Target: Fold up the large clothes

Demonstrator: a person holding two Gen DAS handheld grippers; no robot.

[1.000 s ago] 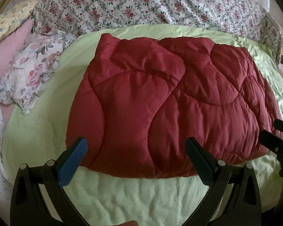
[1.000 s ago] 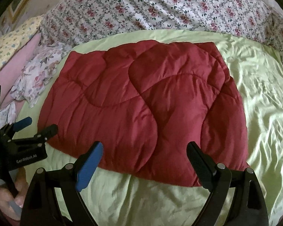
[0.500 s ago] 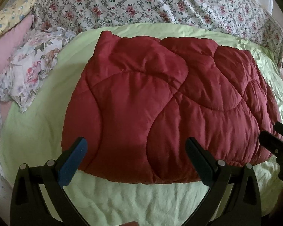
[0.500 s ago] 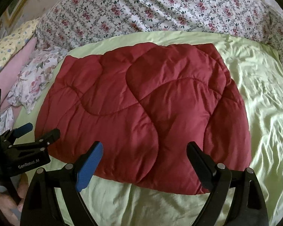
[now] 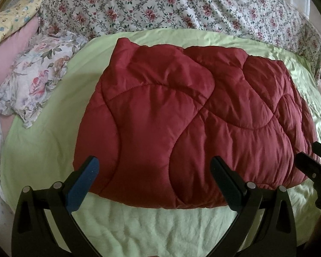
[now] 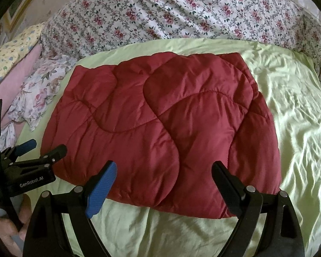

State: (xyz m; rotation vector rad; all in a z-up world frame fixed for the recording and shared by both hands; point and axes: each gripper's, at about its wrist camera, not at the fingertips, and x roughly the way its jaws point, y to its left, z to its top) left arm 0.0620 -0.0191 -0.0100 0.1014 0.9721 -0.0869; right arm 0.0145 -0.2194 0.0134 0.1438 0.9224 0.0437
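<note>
My left gripper (image 5: 154, 180) and right gripper (image 6: 163, 184) hang spread and empty above the near edge of the dark red quilted comforter (image 5: 192, 117), a thick rectangle on the green bedsheet (image 6: 289, 107); any further fold needs level, simultaneous corner grips.

Only one readable text: "GenRobot.AI", in pale letters on the black body of the left gripper (image 6: 37, 150), at the lower left of the right wrist view. Further white lettering on the dark block at the far left edge of that view, too small and cut off to read. Nothing legible anywhere in the left wrist view.
</note>
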